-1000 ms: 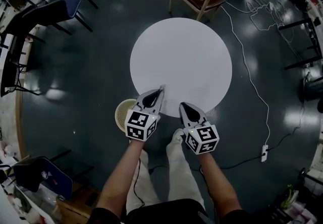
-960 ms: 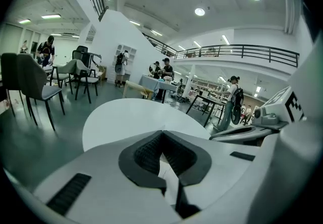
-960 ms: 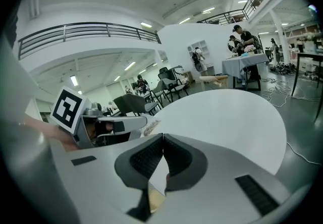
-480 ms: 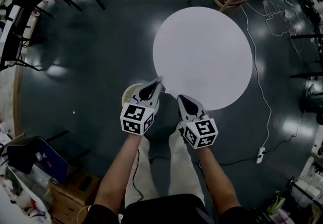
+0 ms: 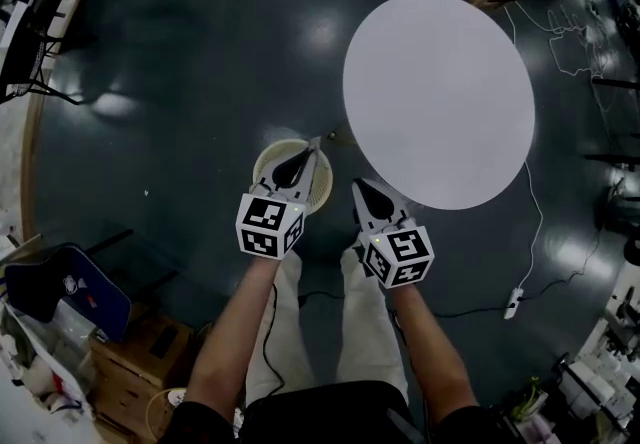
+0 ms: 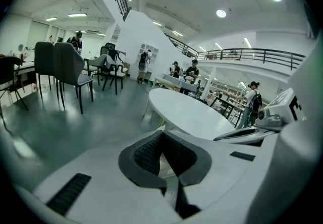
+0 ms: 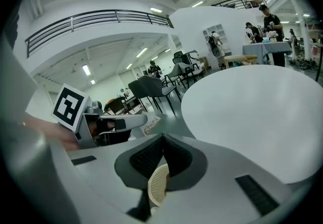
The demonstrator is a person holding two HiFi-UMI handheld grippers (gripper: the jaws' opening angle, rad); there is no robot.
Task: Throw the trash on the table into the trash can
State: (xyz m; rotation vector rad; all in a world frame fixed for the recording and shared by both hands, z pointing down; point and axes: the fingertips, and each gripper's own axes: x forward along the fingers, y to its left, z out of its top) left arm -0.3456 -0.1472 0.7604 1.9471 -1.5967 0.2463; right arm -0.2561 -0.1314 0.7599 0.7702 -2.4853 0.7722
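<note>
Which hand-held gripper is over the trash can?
The left hand-held gripper, holding a wrapper over the cream mesh trash can; the right hand-held gripper hangs beside it, over dark floor.

Print on wrapper (image 7: 151,125) unreadable

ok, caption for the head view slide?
Left tool holds a wrapper over the bin; right tool shut.

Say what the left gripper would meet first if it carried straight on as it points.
Probably the far rim of the trash can under the left gripper, which pinches a wrapper; else the floor short of the table. Depth is unclear.
</note>
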